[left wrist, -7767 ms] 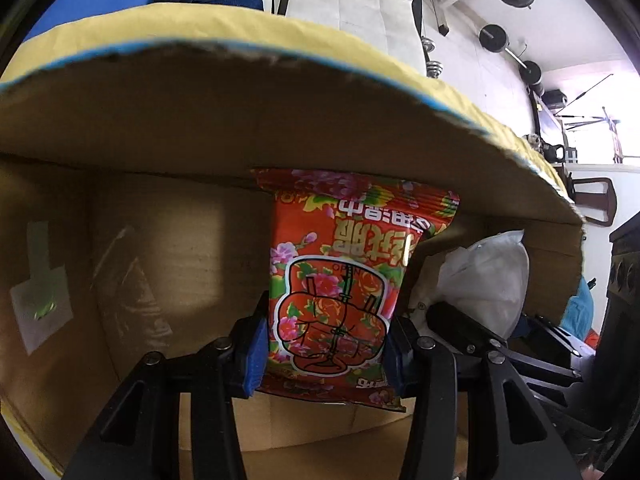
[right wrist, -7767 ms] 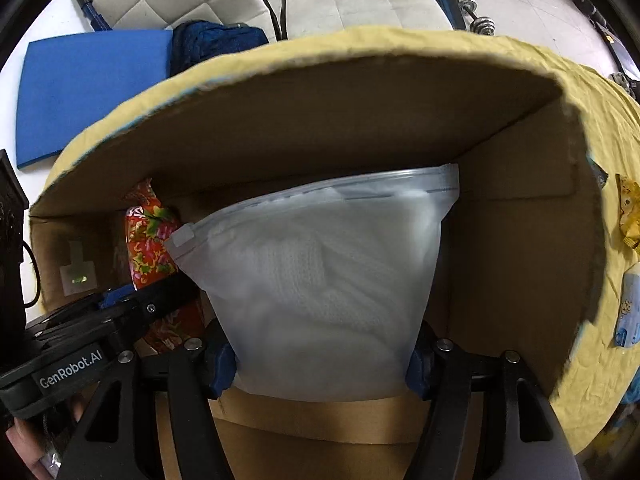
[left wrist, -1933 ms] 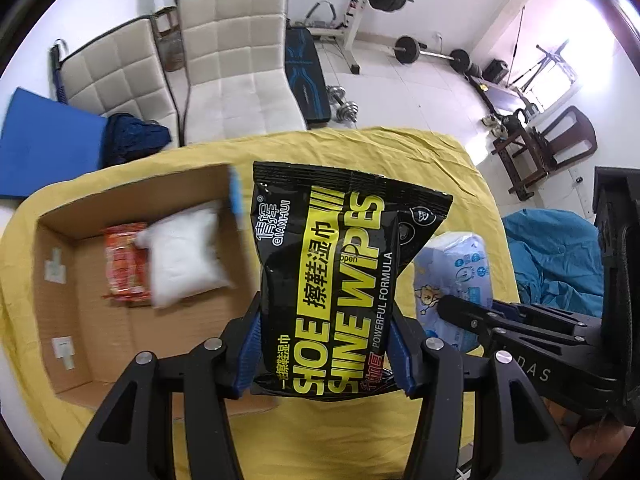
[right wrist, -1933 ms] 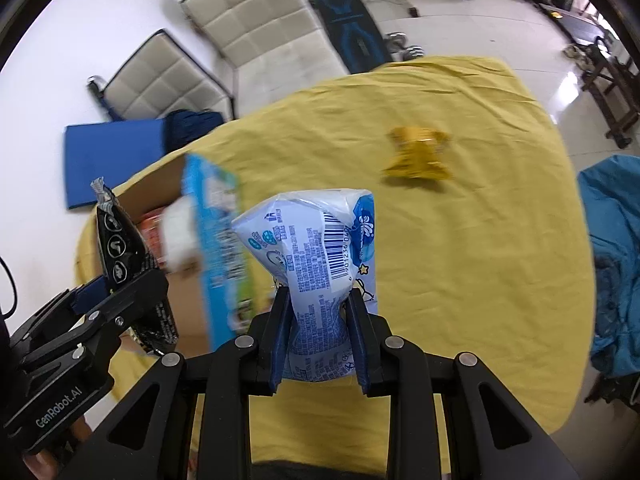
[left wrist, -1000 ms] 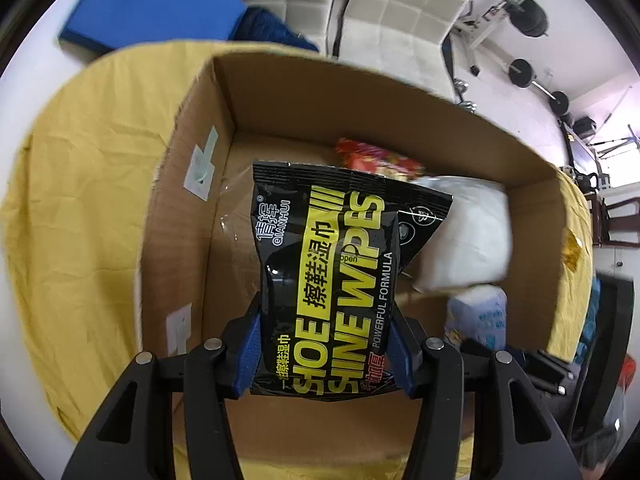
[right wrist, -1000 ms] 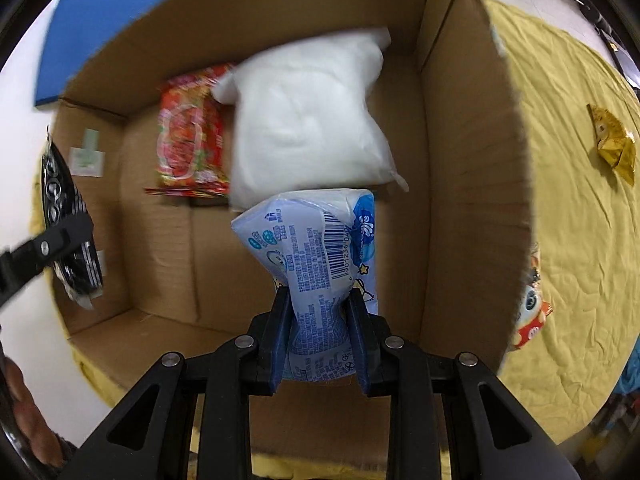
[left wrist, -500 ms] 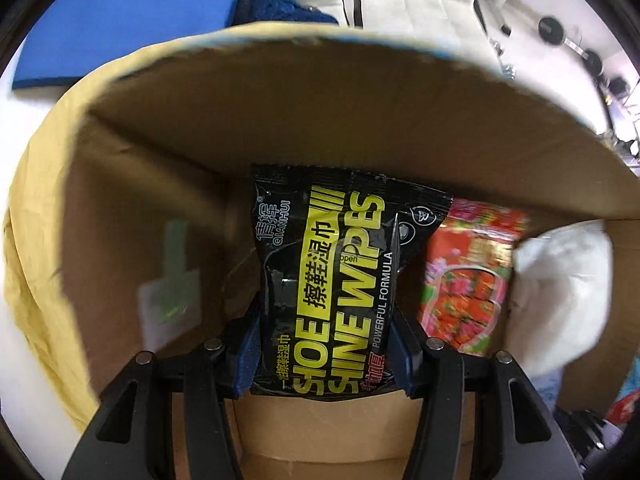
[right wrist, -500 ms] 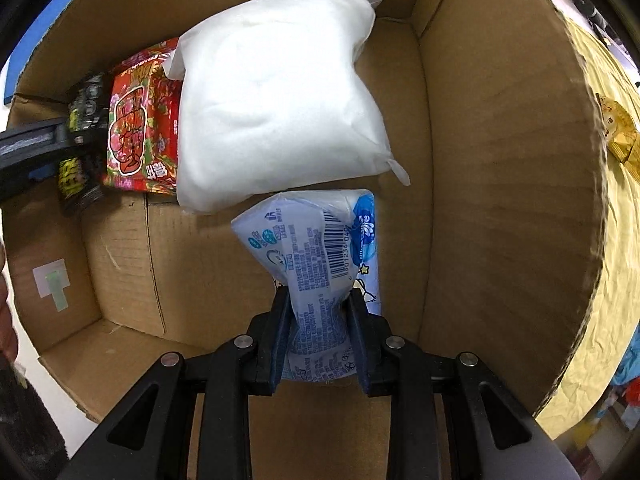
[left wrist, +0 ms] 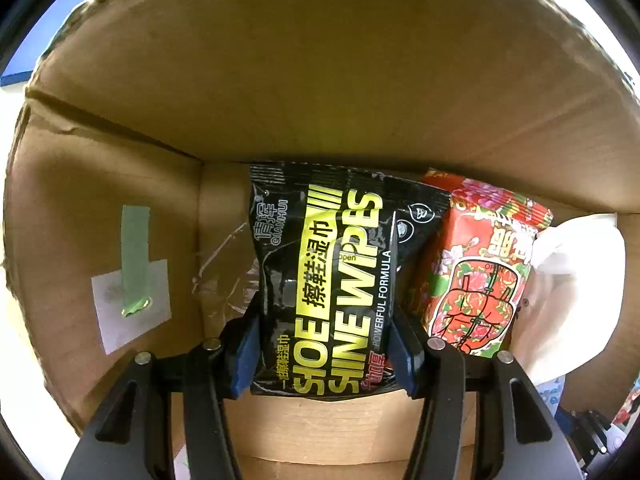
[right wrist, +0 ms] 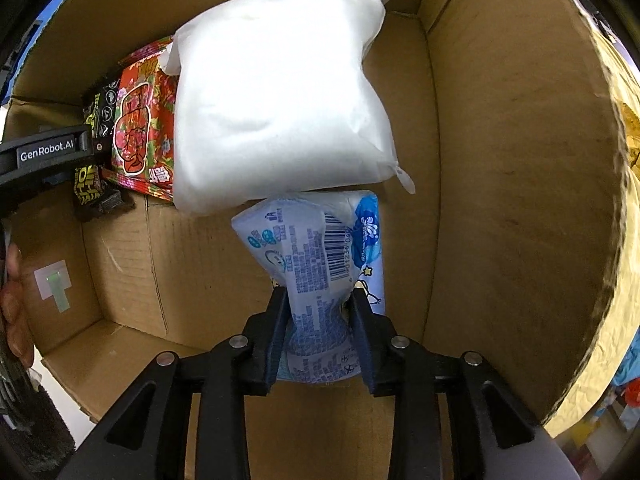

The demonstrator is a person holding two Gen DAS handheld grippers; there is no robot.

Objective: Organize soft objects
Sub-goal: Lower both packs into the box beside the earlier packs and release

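My left gripper (left wrist: pixel 324 320) is shut on a black shoe-wipes pack (left wrist: pixel 320 264). It holds the pack upright, low inside the cardboard box (left wrist: pixel 280 80), close to a corner and against a red floral pack (left wrist: pixel 480 280). A white pillow-like bag (right wrist: pixel 280 100) lies on the box floor beside the red pack (right wrist: pixel 140 128). My right gripper (right wrist: pixel 320 300) points down into the box, and its jaws are opening. A pale blue wipes pack (right wrist: pixel 316 236) is still pinched between its pads, its top touching the white bag's near edge.
Tall box walls (right wrist: pixel 500 160) surround both grippers. Bare box floor (right wrist: pixel 160 260) lies left of the blue pack. A yellow cloth (right wrist: pixel 624 160) covers the table outside the right wall. A person's hand (right wrist: pixel 12 300) shows at the left edge.
Both grippers sank deeper into the box. The black pack came down beside the red pack near the corner. The right jaws spread slightly around the blue pack.
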